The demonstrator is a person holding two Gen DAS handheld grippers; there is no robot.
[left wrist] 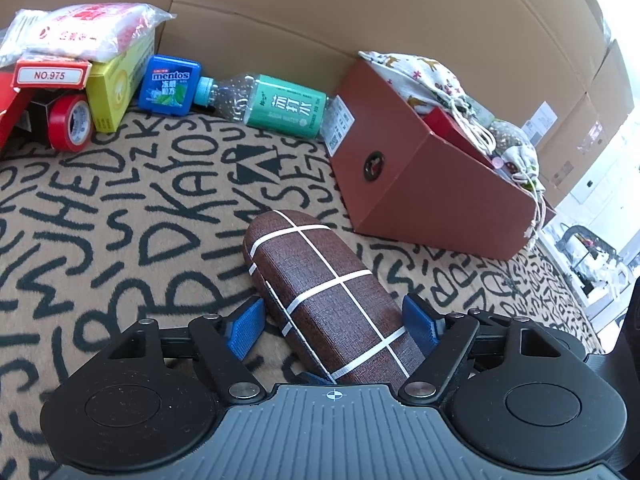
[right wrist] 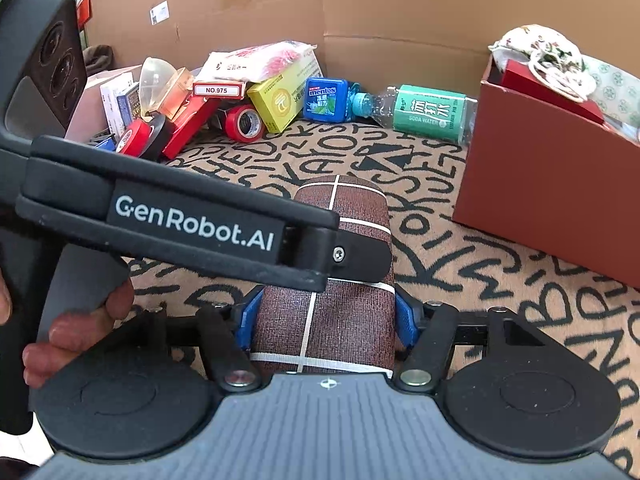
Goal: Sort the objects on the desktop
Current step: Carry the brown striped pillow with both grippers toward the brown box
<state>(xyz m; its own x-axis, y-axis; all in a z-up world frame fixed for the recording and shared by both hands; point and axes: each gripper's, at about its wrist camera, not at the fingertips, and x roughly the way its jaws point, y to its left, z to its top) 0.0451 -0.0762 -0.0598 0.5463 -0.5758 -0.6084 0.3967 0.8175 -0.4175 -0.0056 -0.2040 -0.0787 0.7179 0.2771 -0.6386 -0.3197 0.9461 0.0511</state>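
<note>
A brown glasses case [left wrist: 320, 296] with white grid lines lies on the lettered cloth, and both grippers are at it. It runs slantwise between the blue pads [left wrist: 418, 322] of my left gripper [left wrist: 334, 320], which touch its two sides. My right gripper [right wrist: 327, 316] is shut on the near end of the glasses case [right wrist: 344, 320], one pad tight against each side. In the right wrist view the left gripper's black body [right wrist: 192, 224] crosses over the case and a hand [right wrist: 80, 328] holds its handle.
A red-brown box [left wrist: 420, 184] with cloth bags stands at the right. Along the cardboard wall [left wrist: 320, 8] lie a green-labelled bottle [left wrist: 280, 106], a blue mints tin [left wrist: 170, 84], a yellow box [left wrist: 116, 92], red tape rolls [left wrist: 70, 122] and a packet pile [right wrist: 256, 60].
</note>
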